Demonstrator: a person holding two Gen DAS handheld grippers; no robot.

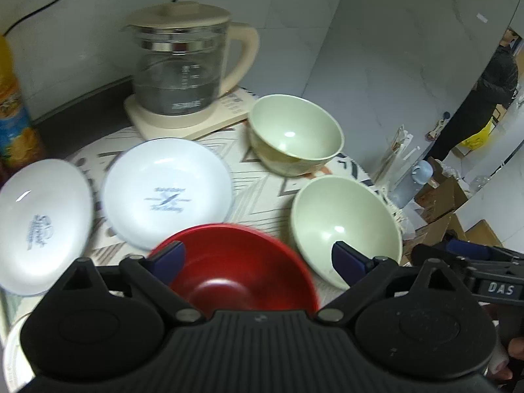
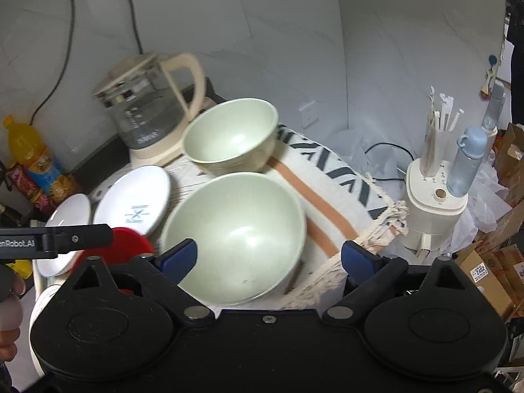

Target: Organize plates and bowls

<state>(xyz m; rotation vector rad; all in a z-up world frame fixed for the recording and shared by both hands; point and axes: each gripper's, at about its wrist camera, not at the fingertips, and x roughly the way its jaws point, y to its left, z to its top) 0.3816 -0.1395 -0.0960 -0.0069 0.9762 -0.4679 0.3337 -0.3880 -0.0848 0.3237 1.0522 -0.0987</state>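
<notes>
On a patterned cloth [image 1: 258, 193] sit a red bowl [image 1: 239, 271], two pale green bowls, the near one [image 1: 344, 229] and the far one [image 1: 294, 134], and two white plates, one in the middle [image 1: 167, 190] and one at the left [image 1: 39, 222]. My left gripper [image 1: 258, 258] is open and empty just above the red bowl. My right gripper [image 2: 268, 258] is open and empty over the near green bowl [image 2: 235, 235]. The far green bowl [image 2: 229, 134], the white plates [image 2: 134, 203] and the red bowl [image 2: 131, 245] also show in the right wrist view.
A glass kettle [image 1: 183, 65] on a cream base stands at the back. A juice bottle [image 2: 32, 160] stands at the left. A cream appliance [image 2: 432, 203] with a blue bottle [image 2: 468, 160] and cardboard boxes [image 2: 491, 268] lie off the table's right edge.
</notes>
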